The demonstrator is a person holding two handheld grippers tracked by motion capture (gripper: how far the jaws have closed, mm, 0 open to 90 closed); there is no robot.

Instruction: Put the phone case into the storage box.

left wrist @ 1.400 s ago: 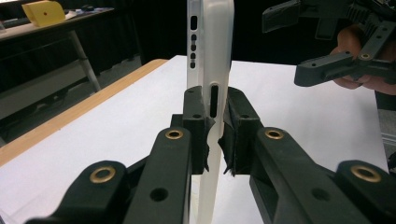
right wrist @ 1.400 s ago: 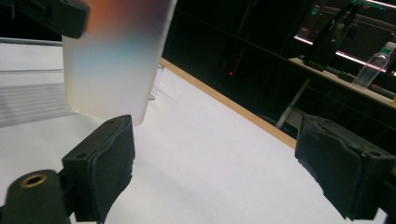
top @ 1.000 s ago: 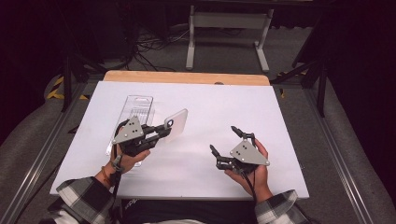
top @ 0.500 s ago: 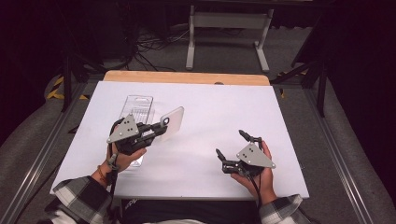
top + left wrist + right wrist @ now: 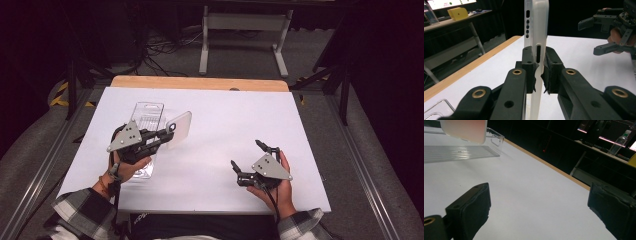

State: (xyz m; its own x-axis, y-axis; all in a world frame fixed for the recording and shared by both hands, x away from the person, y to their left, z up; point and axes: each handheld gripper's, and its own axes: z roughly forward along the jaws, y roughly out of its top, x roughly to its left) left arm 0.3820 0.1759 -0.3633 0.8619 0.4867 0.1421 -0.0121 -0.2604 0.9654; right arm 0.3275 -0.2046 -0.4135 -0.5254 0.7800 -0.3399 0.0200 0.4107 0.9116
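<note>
My left gripper (image 5: 169, 132) is shut on the lower edge of a translucent white phone case (image 5: 180, 127) and holds it above the table's left half. In the left gripper view the case (image 5: 537, 30) stands upright, edge-on, between the two pads of the left gripper (image 5: 539, 70). A clear plastic package (image 5: 145, 119) lies flat on the table under and behind that hand. My right gripper (image 5: 246, 154) hovers low near the front right, open and with nothing in it. In the right gripper view, the right gripper (image 5: 539, 207) has its jaws wide apart, with the case (image 5: 464, 130) far off at top left.
The white table top (image 5: 225, 120) has a wooden strip (image 5: 200, 83) along its far edge. A metal stand (image 5: 240, 30) and cables sit on the floor beyond. The left gripper view catches the other gripper (image 5: 610, 32) at the upper right.
The left gripper with the case has drifted slightly left. The right gripper has shifted a little right and toward the near edge, still open.
</note>
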